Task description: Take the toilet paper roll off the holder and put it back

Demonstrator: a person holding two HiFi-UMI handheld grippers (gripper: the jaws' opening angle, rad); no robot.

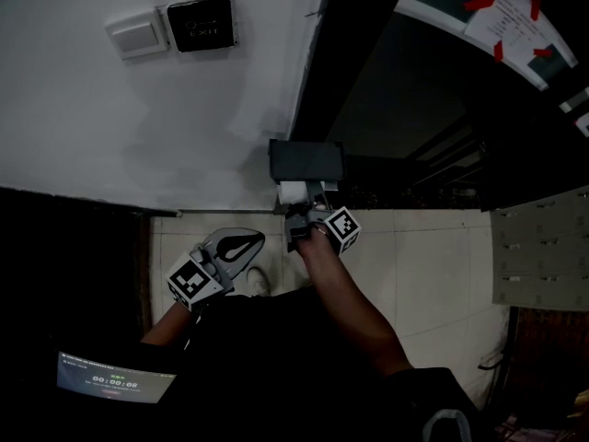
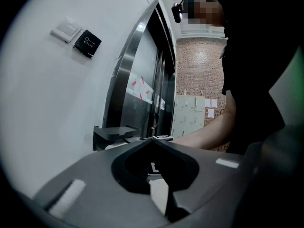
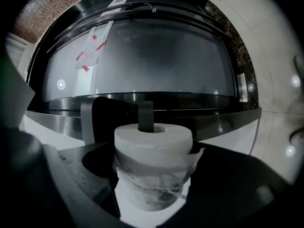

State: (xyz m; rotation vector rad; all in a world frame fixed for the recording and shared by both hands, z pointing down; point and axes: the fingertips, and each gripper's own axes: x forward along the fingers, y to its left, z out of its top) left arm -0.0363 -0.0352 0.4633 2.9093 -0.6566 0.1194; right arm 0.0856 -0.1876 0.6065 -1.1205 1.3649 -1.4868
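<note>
1. Nearest the lens: right hand-held gripper [image 3: 152, 177], jaws spread wide and clamped on the toilet paper roll [image 3: 153, 139]. Both jaw faces lie against its flanks, with the outer wraps creased at the contact.
2. Location of the toilet paper roll: on the holder [image 3: 102, 120], with the dark spindle [image 3: 145, 115] entering its core and a loose tail of paper wrapped round its body. In the head view, found just under the dark holder, at the edge of the white wall [image 1: 138, 127].
3. Idle unit: left hand-held gripper [image 2: 154, 140], jaws closed tip to tip, nothing between them. Parked low near the person's torso, well apart from the holder, with no part in the present step.
4. Step in hand, as a judgement: grasp of the roll at the holder. Either the start of removal or the end of re-seating; not decidable here.
5. Next move, if removal: draw the roll straight along the spindle toward its free end, without tilt, to prevent binding of the core. Keep clamping pressure moderate to prevent crushing.
6. Next move, if re-seating: confirm full seating on the spindle, then release the jaws and back straight off, clear of the loose tail.
</note>
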